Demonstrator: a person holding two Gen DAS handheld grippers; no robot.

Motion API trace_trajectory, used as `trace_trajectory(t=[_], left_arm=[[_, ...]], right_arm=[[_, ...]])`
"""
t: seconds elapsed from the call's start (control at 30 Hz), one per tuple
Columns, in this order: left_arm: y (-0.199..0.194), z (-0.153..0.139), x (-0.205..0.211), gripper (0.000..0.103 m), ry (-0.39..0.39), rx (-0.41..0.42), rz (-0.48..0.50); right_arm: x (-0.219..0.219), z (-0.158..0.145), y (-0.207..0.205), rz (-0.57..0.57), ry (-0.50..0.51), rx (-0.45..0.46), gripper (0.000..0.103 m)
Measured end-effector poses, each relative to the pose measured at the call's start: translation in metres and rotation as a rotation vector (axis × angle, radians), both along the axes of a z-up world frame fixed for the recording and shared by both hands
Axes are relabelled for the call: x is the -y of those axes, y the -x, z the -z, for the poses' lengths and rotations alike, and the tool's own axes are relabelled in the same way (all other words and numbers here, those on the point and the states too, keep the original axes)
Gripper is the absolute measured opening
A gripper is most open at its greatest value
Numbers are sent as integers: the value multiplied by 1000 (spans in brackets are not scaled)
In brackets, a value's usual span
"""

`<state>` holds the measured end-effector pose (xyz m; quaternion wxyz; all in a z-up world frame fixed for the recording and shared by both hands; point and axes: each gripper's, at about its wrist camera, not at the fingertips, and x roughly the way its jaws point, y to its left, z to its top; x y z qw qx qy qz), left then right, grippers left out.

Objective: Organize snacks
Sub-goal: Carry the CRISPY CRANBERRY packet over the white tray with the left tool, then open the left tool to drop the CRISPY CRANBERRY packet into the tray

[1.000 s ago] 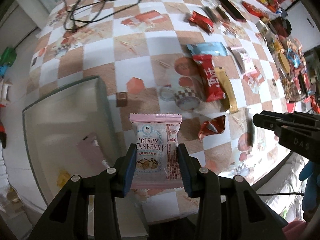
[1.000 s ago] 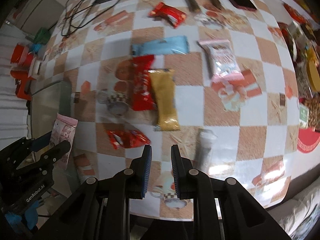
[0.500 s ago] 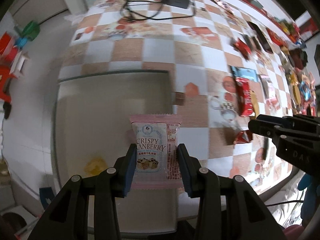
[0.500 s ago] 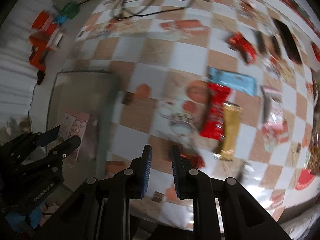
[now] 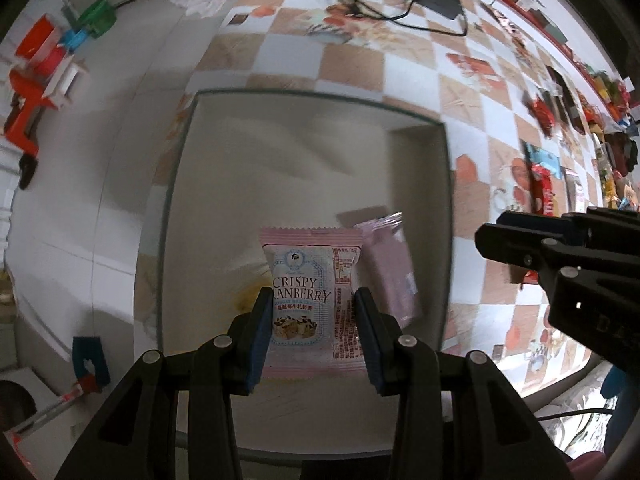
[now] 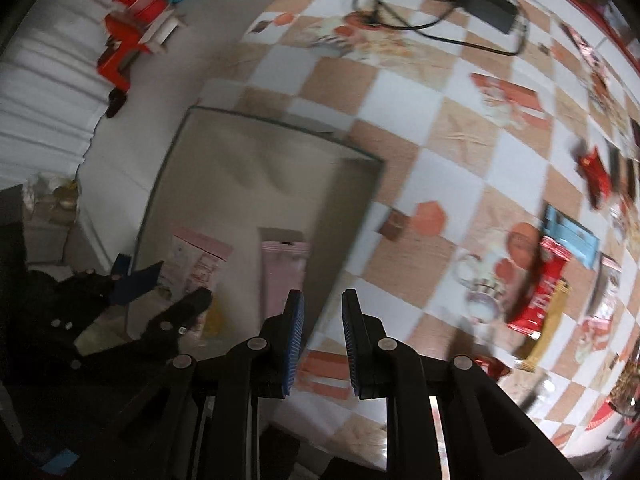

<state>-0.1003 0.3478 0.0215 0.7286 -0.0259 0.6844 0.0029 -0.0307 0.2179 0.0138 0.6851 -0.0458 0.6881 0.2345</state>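
We see a glossy pink foil-like wrapper on the cranberry snack packet, crimped along its top edge. The bin looks like smooth, matt, translucent plastic. The tablecloth shines like wipe-clean vinyl, slightly creased. The left gripper is matt black plastic with ribbed blue pads.

Checkered orange-and-white tablecloth beside pale floor, red and green plastic toys scattered there.
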Motion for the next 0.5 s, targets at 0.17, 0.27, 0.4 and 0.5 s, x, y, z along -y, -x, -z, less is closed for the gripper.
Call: trace_trajectory(t=[0.17,0.27,0.4,0.5], left_arm=[[4,11,-12,44,4,-34,-23],[7,16,-17,44,6,-46,-30],[9,19,-18,44,6,-52,-29],[7,24,-18,44,10,-61,-35]], right_arm=[[-25,8,2,-42,1,-19,22],[-34,15,2,-48,-1,-37,22],[-40,20,1,-47,1,-44,22],[-40,22,-1,-42,-8,-58,22]])
